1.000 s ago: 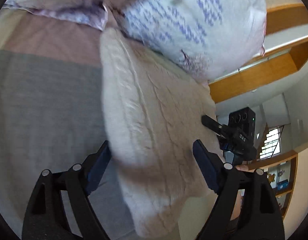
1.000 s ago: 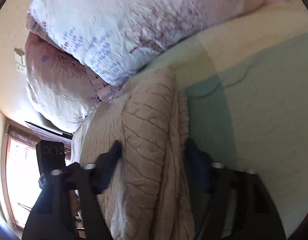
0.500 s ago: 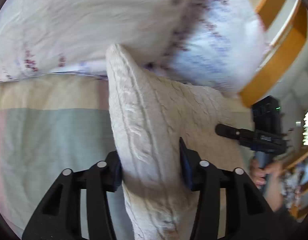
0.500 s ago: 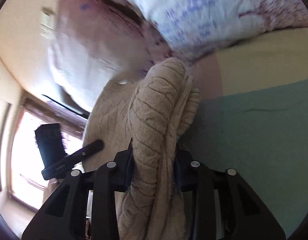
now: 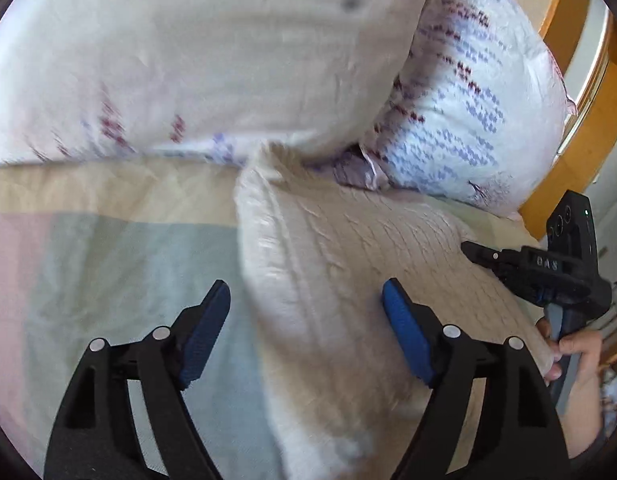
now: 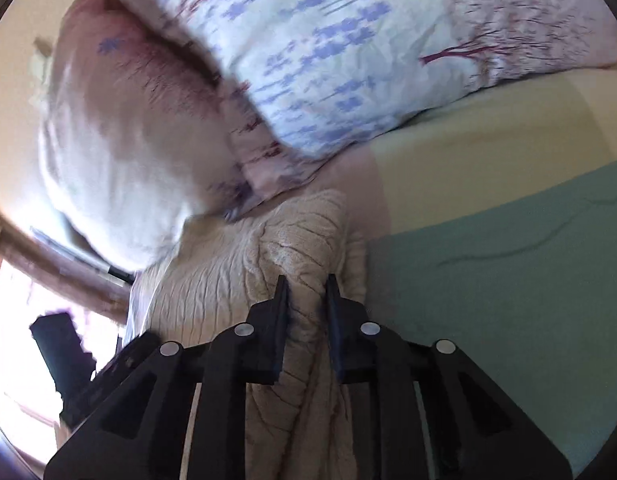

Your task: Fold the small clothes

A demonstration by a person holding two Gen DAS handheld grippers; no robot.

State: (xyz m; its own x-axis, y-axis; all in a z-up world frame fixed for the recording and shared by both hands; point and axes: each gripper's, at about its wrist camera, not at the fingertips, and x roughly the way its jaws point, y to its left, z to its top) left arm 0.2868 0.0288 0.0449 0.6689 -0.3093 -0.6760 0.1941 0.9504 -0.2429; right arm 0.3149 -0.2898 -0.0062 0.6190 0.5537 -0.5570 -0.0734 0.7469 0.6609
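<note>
- Since half a second back, the left tool (image 5: 306, 334) has let go: its blue pads (image 5: 406, 332) then pinched the cream knit sweater (image 5: 348, 264) and now stand wide apart on either side of its folded edge, touching nothing that I can make out.
- Right tool (image 6: 306, 322) remains clamped on a bunched ridge of the sweater (image 6: 304, 256), its jaws nearly together with the knit squeezed between them.
- Sweater lies on the bed (image 5: 108, 264), a long folded strip running away from both tools, its far end up against the floral pillows (image 5: 468, 120).
- From the left wrist you get the broad flat face of the sweater spreading toward the wooden bed frame (image 5: 580, 128), and the right tool (image 5: 536, 270) with the person's hand (image 5: 576, 352) beyond its far side.
- From the right wrist the same sweater shows as a narrow rumpled ridge below the pillows (image 6: 328, 60), with the green patch of the bed (image 6: 508, 280) beside it and a bright window (image 6: 12, 320) at the edge; the left tool there is only a dark blur.
</note>
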